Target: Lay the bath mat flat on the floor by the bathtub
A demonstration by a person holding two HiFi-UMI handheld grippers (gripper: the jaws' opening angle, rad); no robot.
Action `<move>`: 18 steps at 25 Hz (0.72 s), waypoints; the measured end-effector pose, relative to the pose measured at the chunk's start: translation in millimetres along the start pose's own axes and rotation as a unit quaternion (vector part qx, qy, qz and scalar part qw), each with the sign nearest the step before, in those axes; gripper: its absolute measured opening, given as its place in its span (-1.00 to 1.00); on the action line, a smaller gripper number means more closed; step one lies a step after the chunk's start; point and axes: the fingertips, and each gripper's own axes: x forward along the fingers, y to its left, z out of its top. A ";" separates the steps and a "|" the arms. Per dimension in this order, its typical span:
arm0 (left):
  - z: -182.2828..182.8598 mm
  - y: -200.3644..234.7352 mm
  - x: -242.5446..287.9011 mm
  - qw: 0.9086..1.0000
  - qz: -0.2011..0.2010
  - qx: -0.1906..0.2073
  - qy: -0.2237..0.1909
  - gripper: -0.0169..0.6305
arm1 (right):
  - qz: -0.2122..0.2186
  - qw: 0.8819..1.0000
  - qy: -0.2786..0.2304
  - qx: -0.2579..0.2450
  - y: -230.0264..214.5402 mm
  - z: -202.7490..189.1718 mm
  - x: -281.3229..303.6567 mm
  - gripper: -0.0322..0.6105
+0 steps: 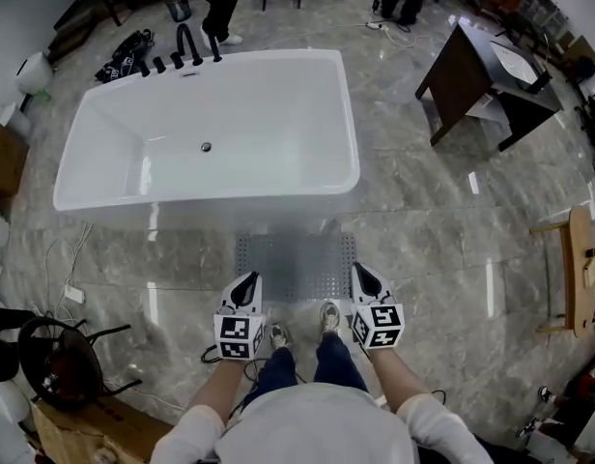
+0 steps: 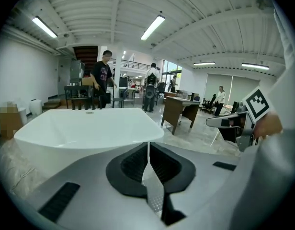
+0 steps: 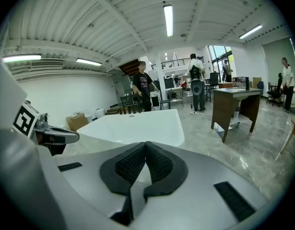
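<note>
A grey, see-through perforated bath mat (image 1: pixel 296 264) stretches from both grippers toward the foot of the white bathtub (image 1: pixel 307 177). My left gripper (image 1: pixel 245 286) is shut on its near left corner, my right gripper (image 1: pixel 365 280) on its near right corner. In the left gripper view a thin strip of the mat (image 2: pixel 153 186) is pinched in the closed jaws of the left gripper (image 2: pixel 148 150), with the bathtub (image 2: pixel 80 128) straight ahead. The right gripper (image 3: pixel 145 147) pinches the mat's edge (image 3: pixel 135 190) the same way. I cannot tell whether the mat's far edge touches the floor.
My shoes (image 1: pixel 328 315) stand just behind the mat on the marble floor. A black faucet (image 1: pixel 186 46) sits at the tub's far rim. A dark desk (image 1: pixel 471 75) stands at the right back, a wooden stool (image 1: pixel 578 269) at the right edge, a black chair and cables (image 1: pixel 61 361) at the left. People stand beyond the tub.
</note>
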 end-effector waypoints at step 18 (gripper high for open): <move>83.7 -24.0 -69.9 0.997 -0.006 0.010 -0.079 -0.82 | 0.022 0.995 -0.089 -0.032 22.3 90.9 -77.0 -0.81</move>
